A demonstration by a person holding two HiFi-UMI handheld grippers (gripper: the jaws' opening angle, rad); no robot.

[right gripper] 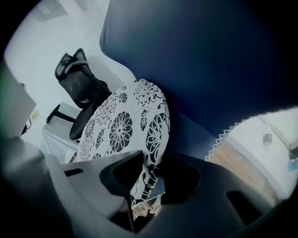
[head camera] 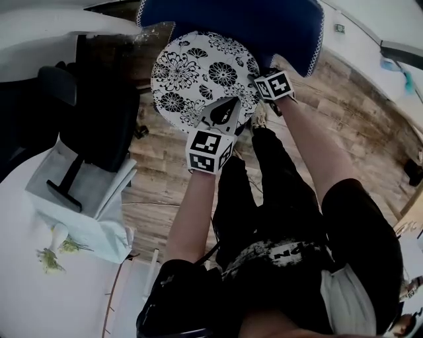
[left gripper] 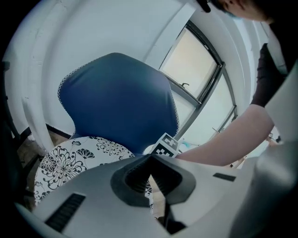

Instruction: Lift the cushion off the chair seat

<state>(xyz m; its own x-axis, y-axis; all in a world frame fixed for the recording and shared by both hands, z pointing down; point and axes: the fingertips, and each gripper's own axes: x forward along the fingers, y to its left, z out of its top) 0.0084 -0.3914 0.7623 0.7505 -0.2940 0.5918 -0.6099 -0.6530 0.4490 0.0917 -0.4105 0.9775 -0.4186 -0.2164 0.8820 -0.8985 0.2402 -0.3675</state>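
At the cushion (right gripper: 116, 130) rim, the right tool (right gripper: 151, 162) grips, half-open.

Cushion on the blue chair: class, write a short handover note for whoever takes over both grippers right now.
Left gripper: fingers together, empty, over the near rim of the cushion.
Right gripper: fingers pinch the cushion's rim beside the back of the chair.
Cushion appears to lie flat on the seat, not yet lifted.
Done: right grip. To do: lift it off.
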